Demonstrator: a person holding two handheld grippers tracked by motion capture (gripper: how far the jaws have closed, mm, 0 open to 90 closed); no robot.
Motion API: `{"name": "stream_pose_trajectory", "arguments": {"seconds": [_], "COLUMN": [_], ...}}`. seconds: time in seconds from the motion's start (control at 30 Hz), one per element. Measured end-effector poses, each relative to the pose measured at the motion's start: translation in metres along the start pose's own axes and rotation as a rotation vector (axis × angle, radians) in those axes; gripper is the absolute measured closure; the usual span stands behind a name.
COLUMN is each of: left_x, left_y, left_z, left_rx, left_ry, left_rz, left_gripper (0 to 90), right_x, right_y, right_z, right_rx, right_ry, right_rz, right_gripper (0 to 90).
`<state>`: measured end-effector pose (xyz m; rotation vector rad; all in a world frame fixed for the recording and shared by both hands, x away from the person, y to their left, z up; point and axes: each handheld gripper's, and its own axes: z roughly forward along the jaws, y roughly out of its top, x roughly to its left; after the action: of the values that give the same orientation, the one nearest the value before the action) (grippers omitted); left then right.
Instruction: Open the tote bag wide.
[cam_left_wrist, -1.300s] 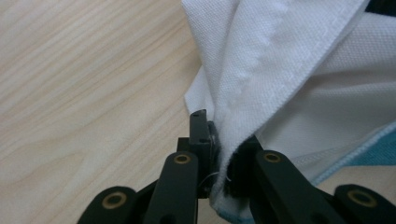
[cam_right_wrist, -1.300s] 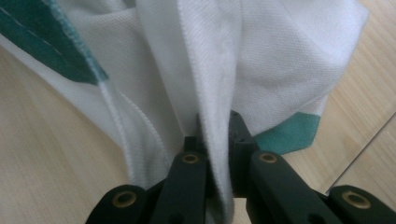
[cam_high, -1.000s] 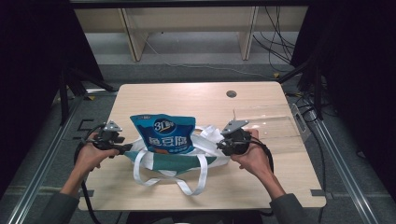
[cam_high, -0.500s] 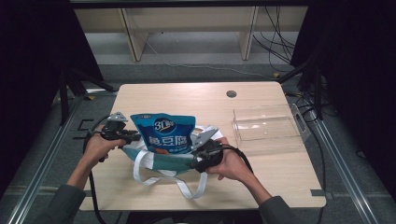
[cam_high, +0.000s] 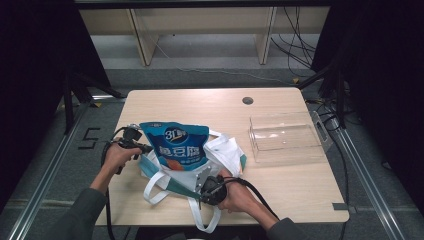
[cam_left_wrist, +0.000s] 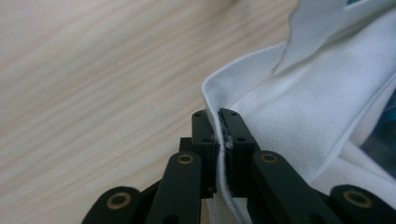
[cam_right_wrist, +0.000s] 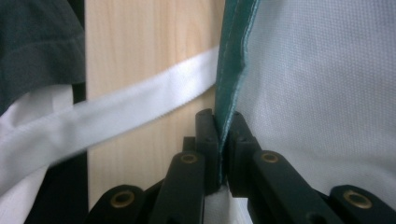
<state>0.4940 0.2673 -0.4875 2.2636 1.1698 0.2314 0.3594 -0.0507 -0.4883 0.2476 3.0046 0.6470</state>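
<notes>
**Both grippers clamped on the cloth bag's rim**

Item 1, cloth bag (cam_high: 225, 152): white with teal trim, lying lower centre of the high view on my wooden table (cam_high: 200, 102), its white straps (cam_high: 155, 187) trailing toward the bottom edge.

Item 2, blue pouch (cam_high: 177, 145): resting on the bag's mouth, centre-left of the frame.

Item 3, left gripper (cam_left_wrist: 219, 137): at the left of the high view beside the pouch. In its own view I see its jaws, which have just been closing, pinching the bag's white folded edge (cam_left_wrist: 219, 88).

Item 4, right gripper (cam_right_wrist: 224, 135): low in the high view, at the bag's near side. Its jaws have also just been closing, and now nip the teal hem (cam_right_wrist: 233, 60).

Item 5, clear box (cam_high: 285, 137): right of centre, well apart from the bag.
</notes>
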Motion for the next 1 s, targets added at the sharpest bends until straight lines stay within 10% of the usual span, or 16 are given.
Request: {"name": "stream_pose_trajectory", "arguments": {"seconds": [0.13,0.2,0.3,0.5,0.67,0.8,1.0], "left_x": [-0.002,-0.005,-0.011,-0.038,-0.068,-0.084,-0.098], "left_y": [0.001,0.000,-0.005,-0.018,-0.025,-0.025,-0.029], "left_z": [-0.015,-0.027,-0.051,-0.088,-0.093,-0.088,-0.074], "left_rx": [-0.015,-0.081,-0.158,-0.188,-0.214,-0.207,-0.184], "left_ry": [0.037,0.029,0.025,0.005,-0.068,-0.123,-0.211], "left_rz": [0.025,-0.034,-0.044,0.013,0.067,0.158,0.175], "left_gripper": [70.2,58.2,49.6,49.8,51.0,50.1,45.8], "right_x": [-0.003,-0.002,-0.011,-0.033,-0.052,-0.062,-0.071], "right_y": [-0.002,-0.002,-0.003,-0.017,-0.026,-0.026,-0.021], "right_z": [-0.003,-0.011,-0.036,-0.085,-0.093,-0.087,-0.075], "right_rx": [-0.013,-0.056,-0.171,-0.332,-0.323,-0.304,-0.290], "right_ry": [0.013,0.023,0.012,-0.147,-0.285,-0.305,-0.279], "right_rz": [0.048,0.126,0.095,0.226,0.308,0.331,0.339], "right_gripper": [77.6,60.7,52.1,49.4,48.6,49.7,50.9]}}
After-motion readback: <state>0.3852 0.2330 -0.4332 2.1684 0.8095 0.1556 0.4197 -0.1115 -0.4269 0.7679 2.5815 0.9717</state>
